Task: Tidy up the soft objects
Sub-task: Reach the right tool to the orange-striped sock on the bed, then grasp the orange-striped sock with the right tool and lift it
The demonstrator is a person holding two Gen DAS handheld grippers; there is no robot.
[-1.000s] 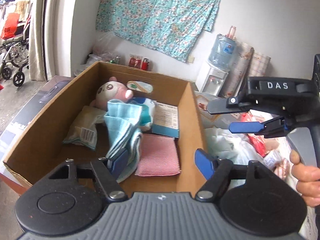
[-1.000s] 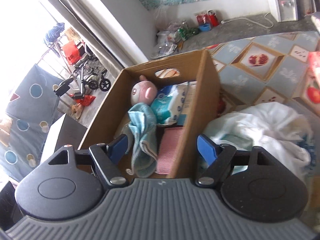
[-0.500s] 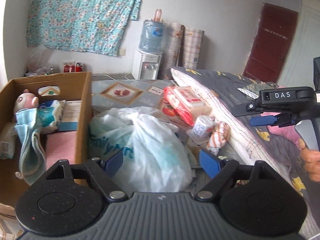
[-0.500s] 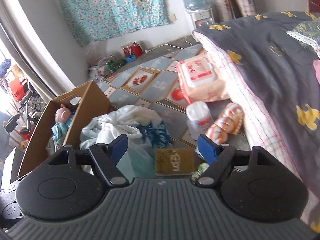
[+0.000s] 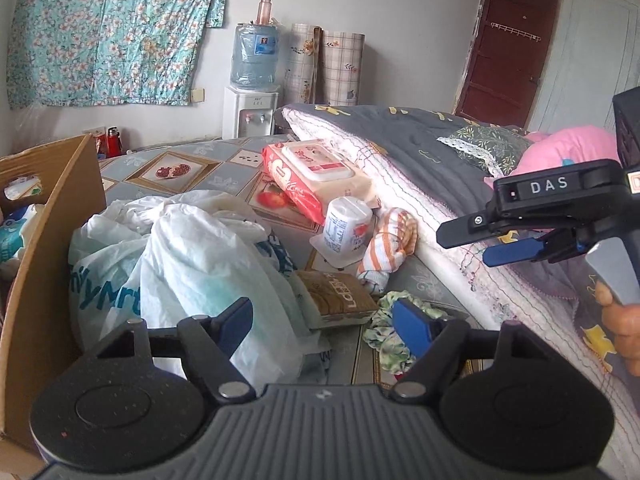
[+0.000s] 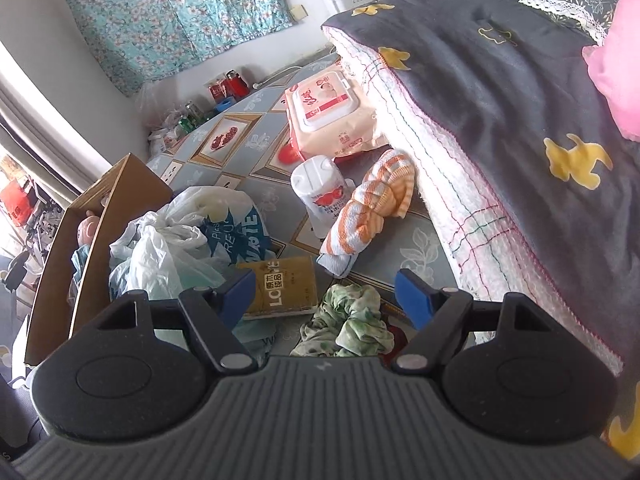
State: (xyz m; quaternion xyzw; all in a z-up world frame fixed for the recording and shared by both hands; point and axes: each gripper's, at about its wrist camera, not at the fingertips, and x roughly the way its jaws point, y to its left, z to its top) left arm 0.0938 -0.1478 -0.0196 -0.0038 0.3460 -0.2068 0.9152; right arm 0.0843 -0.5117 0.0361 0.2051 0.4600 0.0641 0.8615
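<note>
Soft things are lying loose on the mattress beside the cardboard box (image 5: 48, 216), and we are holding both tongs wide apart and empty above them: the left gripper (image 5: 320, 320) and the right gripper (image 6: 324, 292). Nearest the box, the plastic bags (image 5: 180, 256) are slumping against its wall; we are risking a pinch that takes only a thin fold and lets the rest spill. Just past them, the brown pack (image 6: 280, 286) is touching the green crumpled cloth (image 6: 348, 320), so one grab could be dragging both. Farther from the box, the striped towel roll (image 6: 372, 204) is leaning on the white cup (image 6: 320, 188), which could be tipping over. Farthest, the wipes pack (image 6: 328, 116) is resting against the quilt (image 6: 500, 92).
</note>
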